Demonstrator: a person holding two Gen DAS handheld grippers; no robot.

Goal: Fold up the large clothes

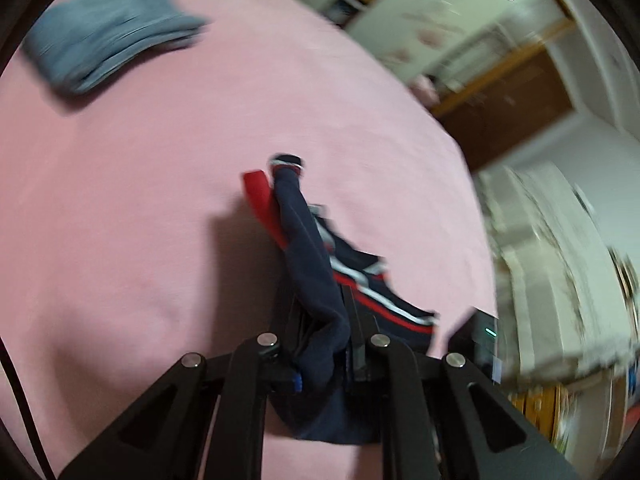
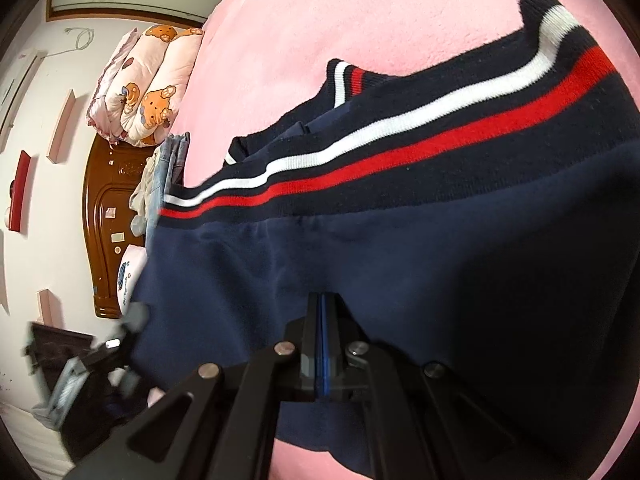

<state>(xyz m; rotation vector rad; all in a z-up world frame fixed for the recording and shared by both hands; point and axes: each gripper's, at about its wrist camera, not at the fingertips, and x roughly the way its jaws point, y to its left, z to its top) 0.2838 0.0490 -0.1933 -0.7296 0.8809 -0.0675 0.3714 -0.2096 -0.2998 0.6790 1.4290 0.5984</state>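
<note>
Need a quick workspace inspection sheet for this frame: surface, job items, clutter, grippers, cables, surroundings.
Surface: pink bedspread, bare around the garment.
Job's things: navy sweater with white and red stripes, part lifted, part on the bed.
Clutter: folded grey-blue garment at the far side; bear-print quilt and pale clothes by the headboard.
Grippers: left gripper shut on a navy fold; right gripper shut against the sweater, grip not discernible.
Cables: dark cord at the left view's edge.
Surroundings: wooden headboard, wall shelves, cabinets, blurred.
</note>
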